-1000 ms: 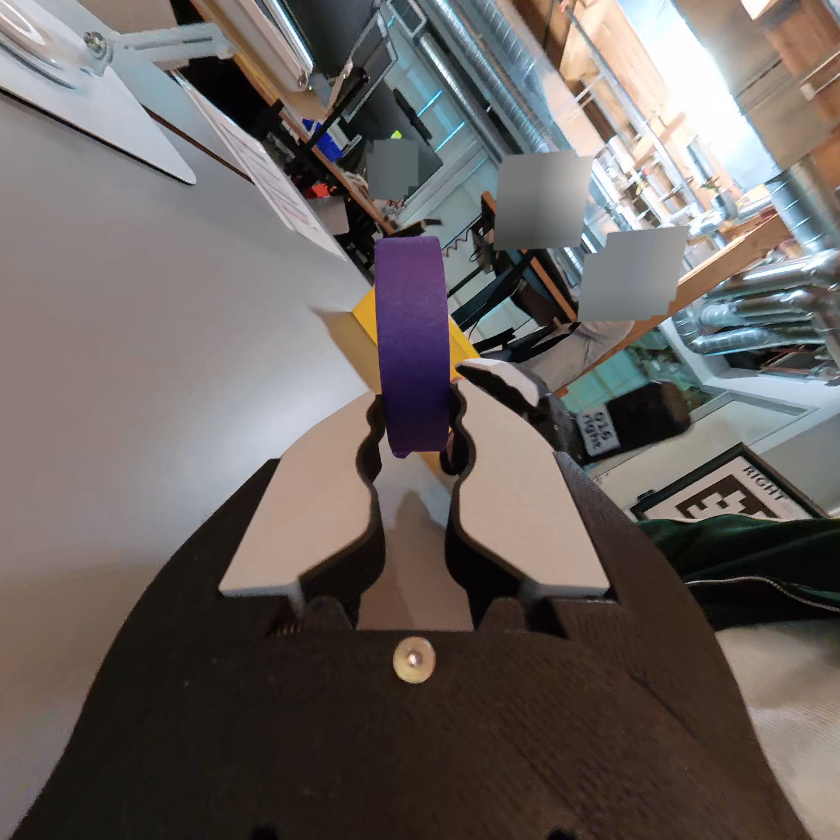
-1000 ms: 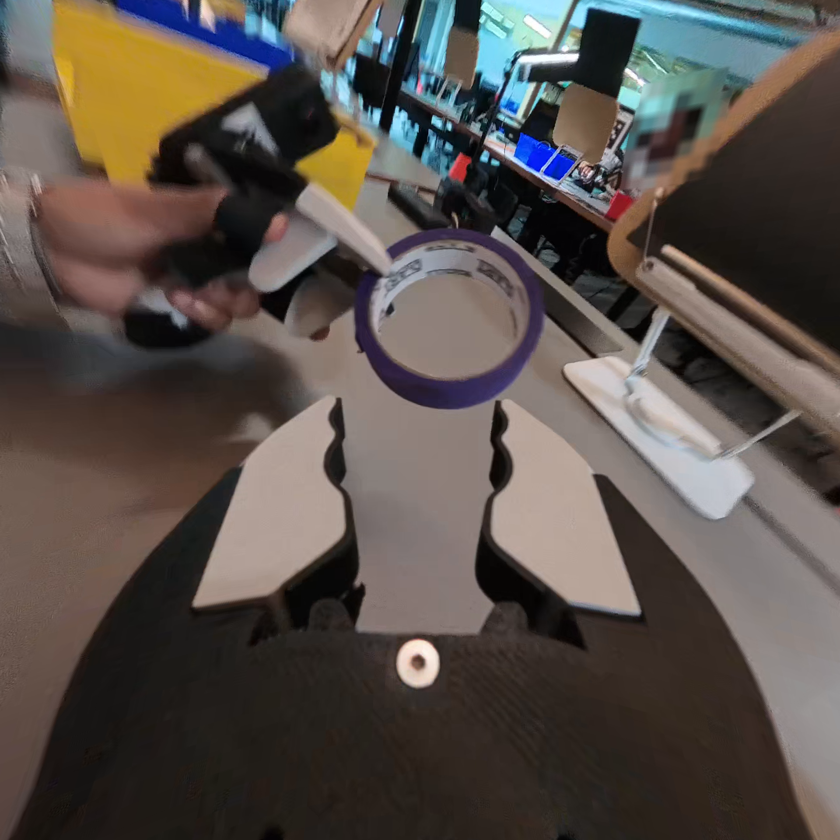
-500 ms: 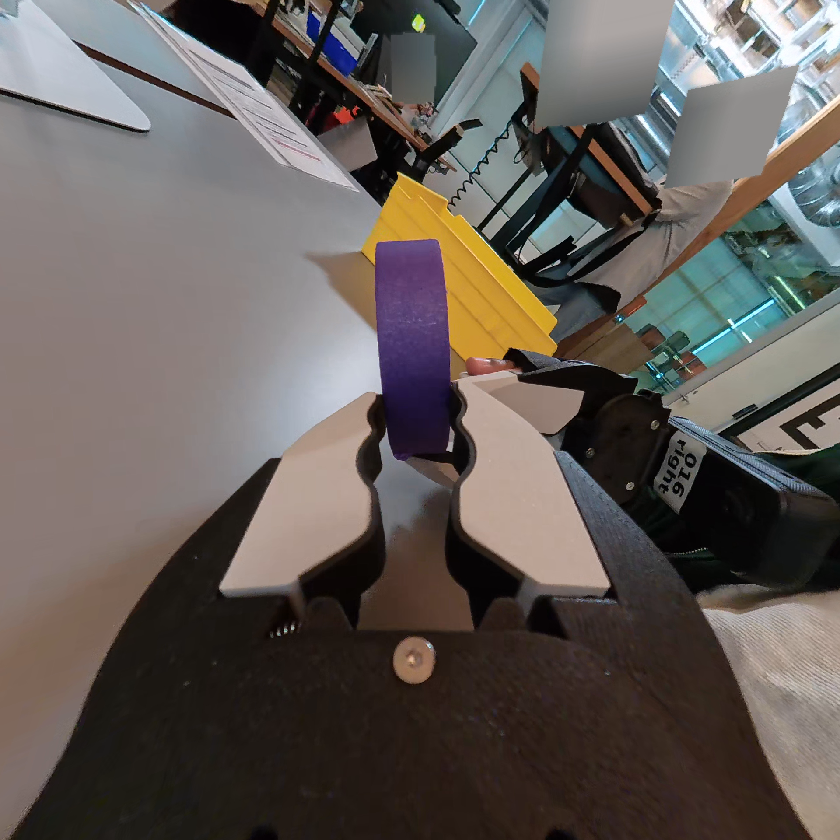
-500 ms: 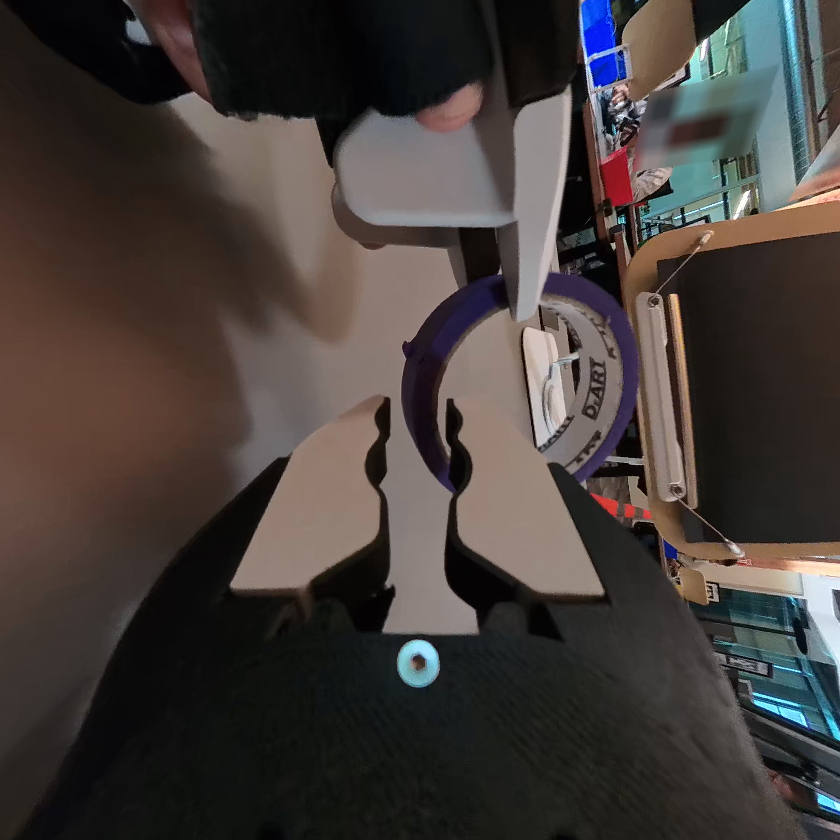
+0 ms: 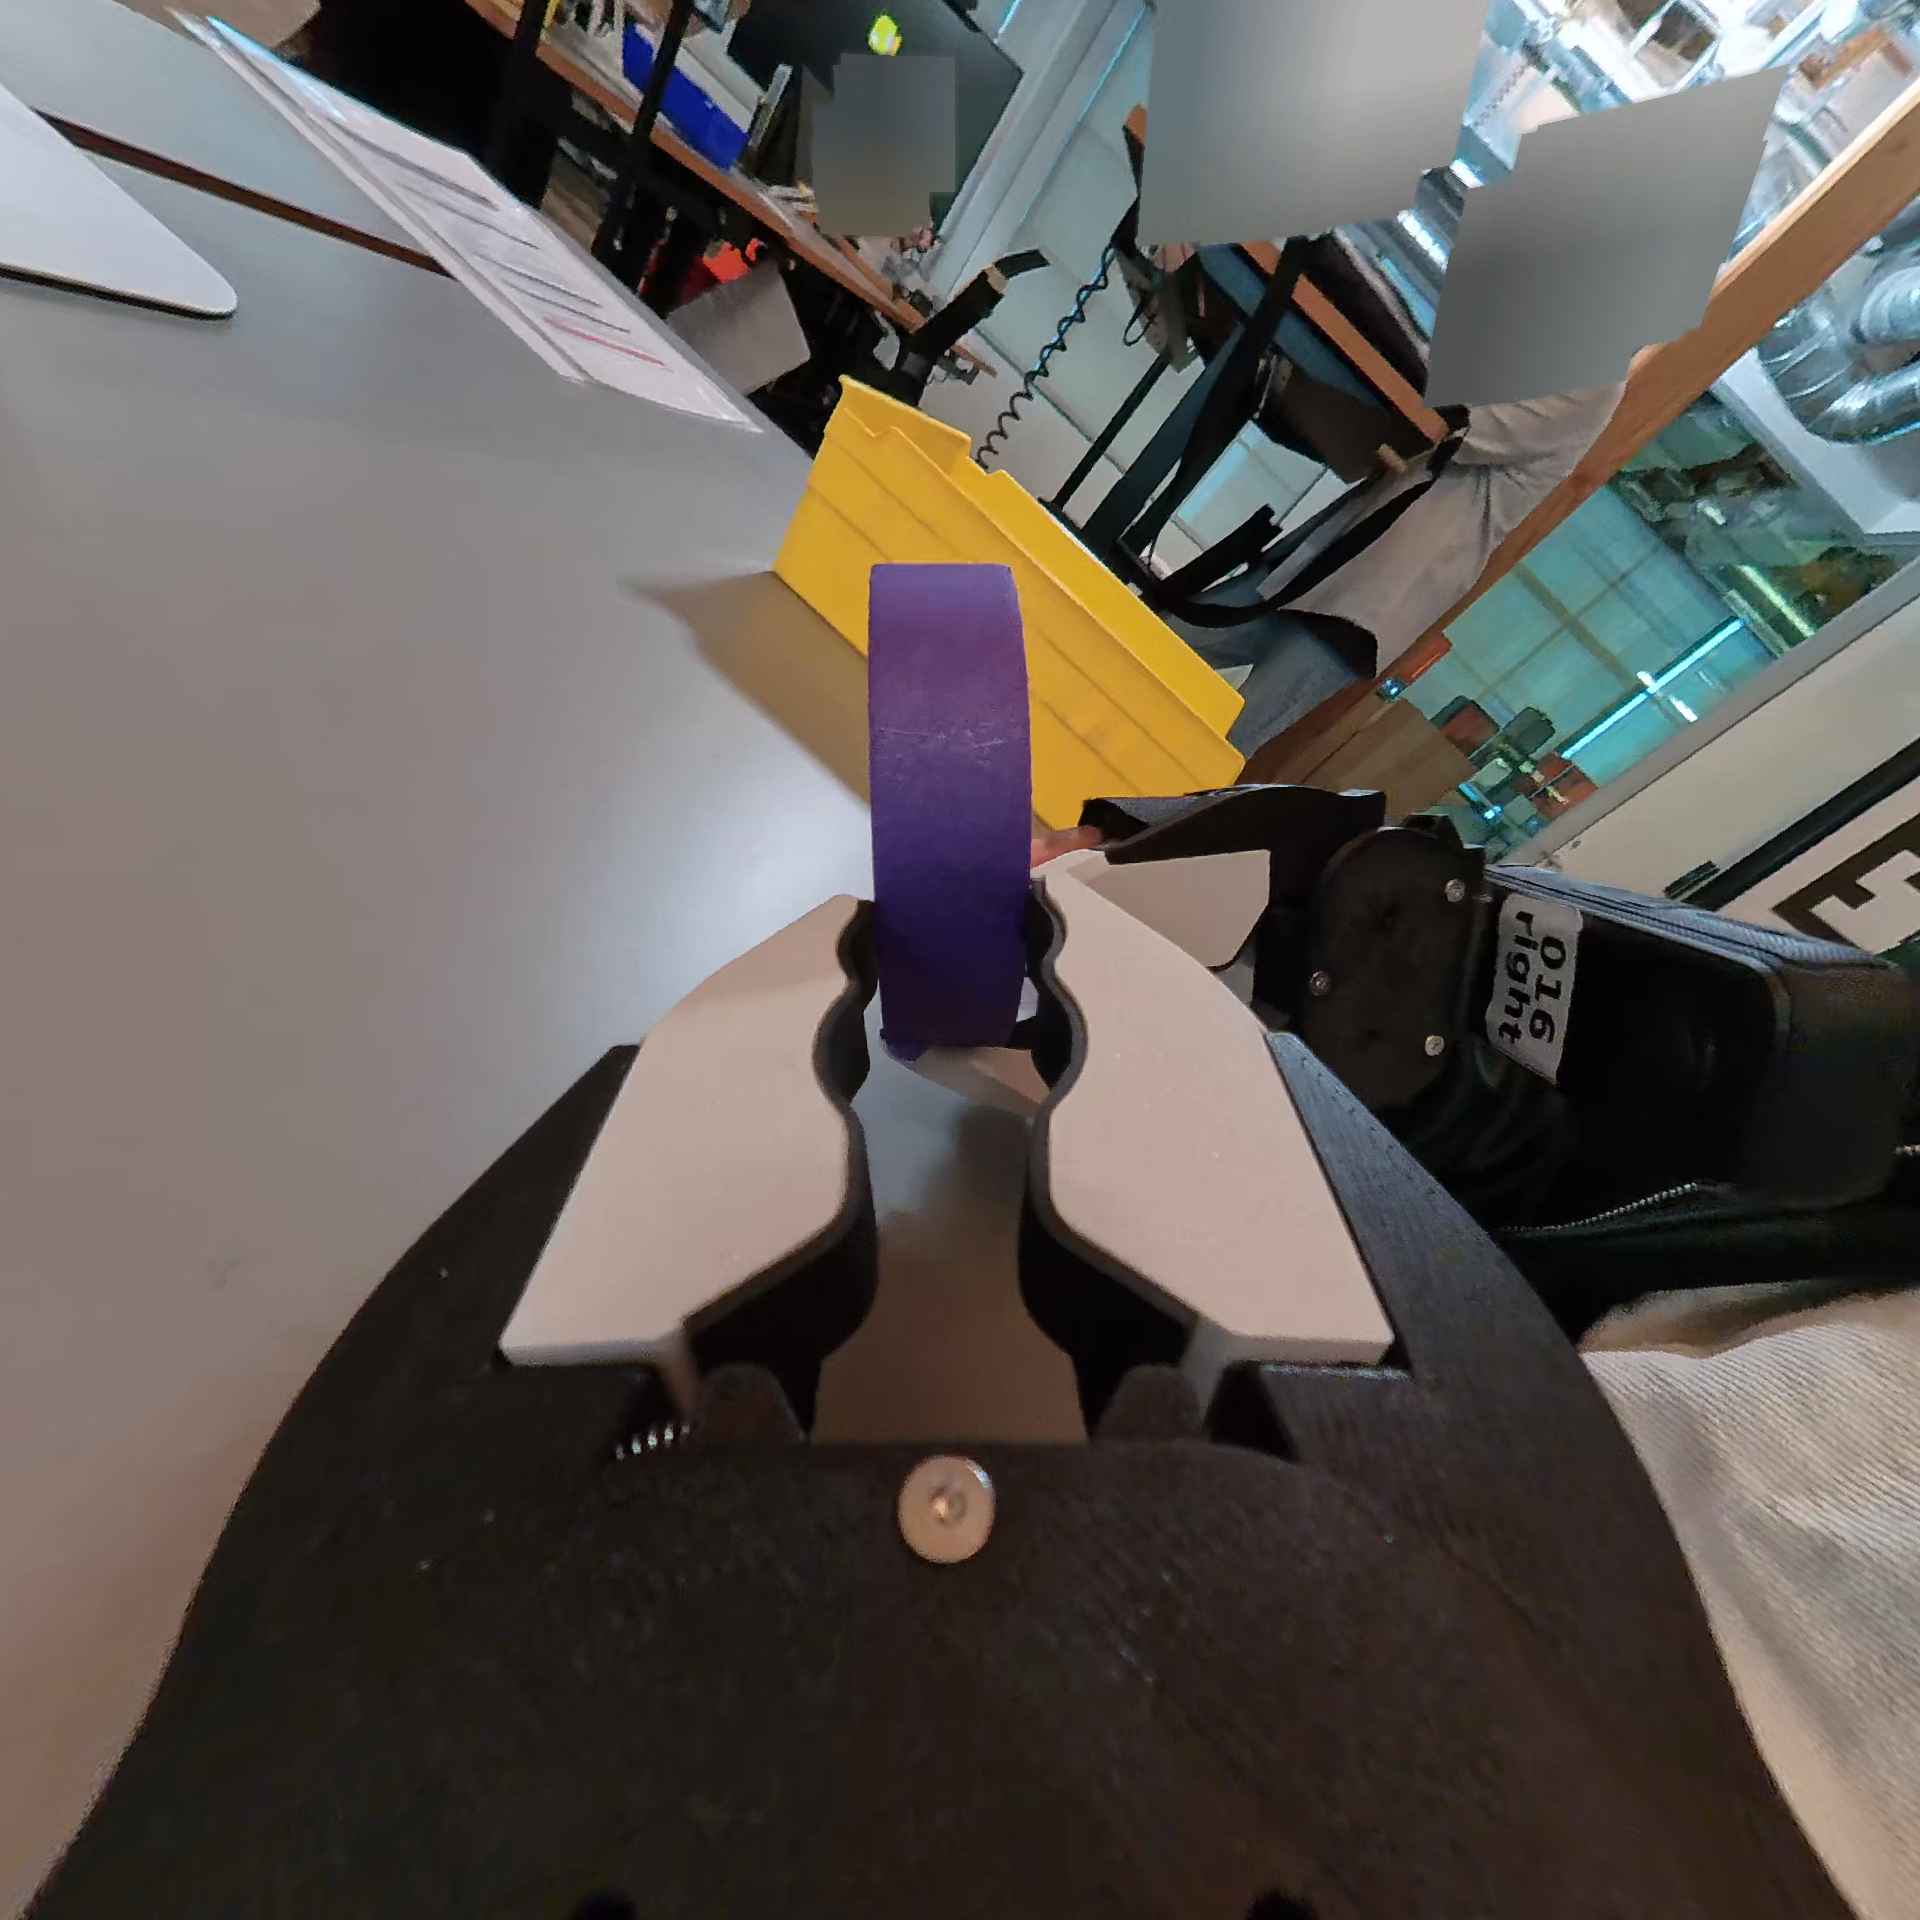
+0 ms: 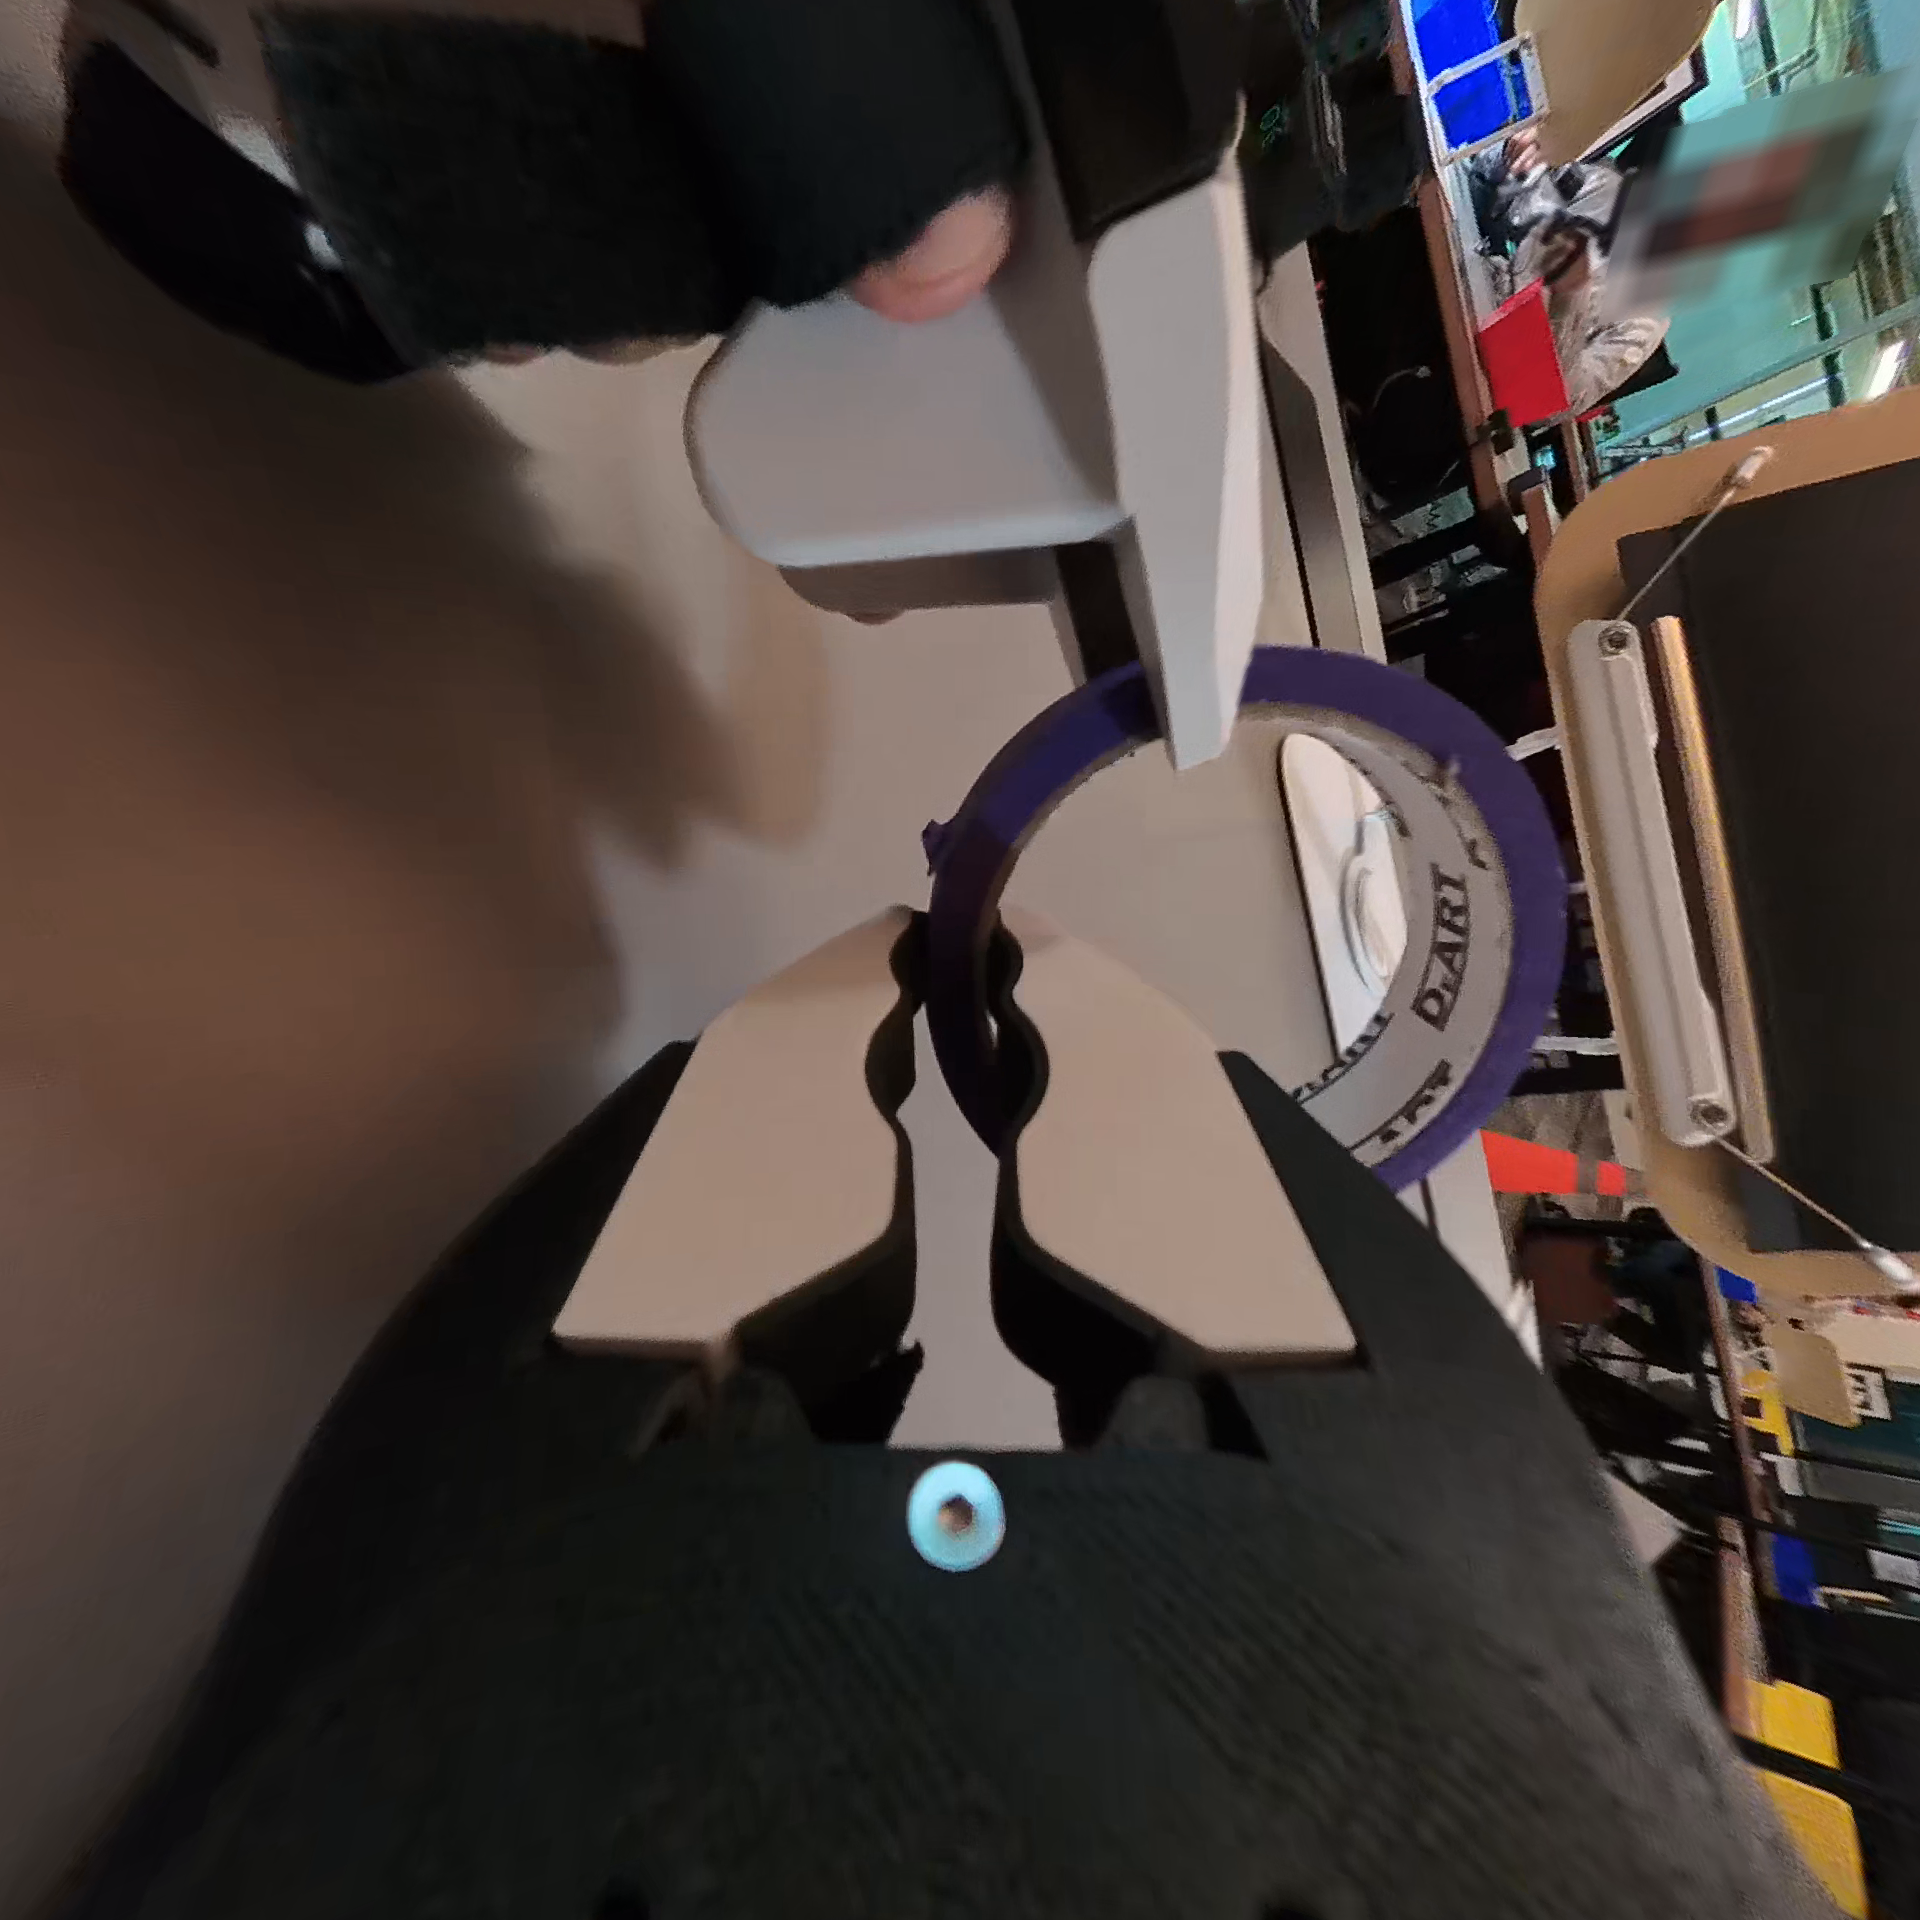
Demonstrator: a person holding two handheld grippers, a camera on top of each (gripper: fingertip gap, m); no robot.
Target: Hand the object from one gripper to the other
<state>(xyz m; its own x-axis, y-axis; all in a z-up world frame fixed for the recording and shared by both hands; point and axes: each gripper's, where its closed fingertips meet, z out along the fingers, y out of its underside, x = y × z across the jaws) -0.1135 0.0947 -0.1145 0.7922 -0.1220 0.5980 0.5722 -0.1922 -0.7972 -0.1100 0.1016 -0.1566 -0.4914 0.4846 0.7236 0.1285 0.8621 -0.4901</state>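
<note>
A roll of purple tape [image 5: 948,800] stands edge-on between the fingertips of my left gripper [image 5: 948,925], which is shut on its band above the grey table [image 5: 312,727]. In the right wrist view the roll [image 6: 1527,862] shows as a ring with a grey inner core. My right gripper [image 6: 958,940] is shut on the near-left part of the band. The left gripper [image 6: 1205,717], held by a gloved hand [image 6: 790,177], grips the ring's top. In the left wrist view the right gripper's fingers [image 5: 1195,894] reach in from the right, one under the roll.
A yellow bin [image 5: 1039,623] lies on the table behind the roll. A printed sheet [image 5: 499,229] and a white plate [image 5: 94,249] lie at the far left. A white stand base [image 6: 1340,894] and a black board with a tan rim [image 6: 1766,831] are at the right.
My right gripper turned on its side, moved in onto the roll and closed from wide open onto its band. My left gripper kept its hold on the roll.
</note>
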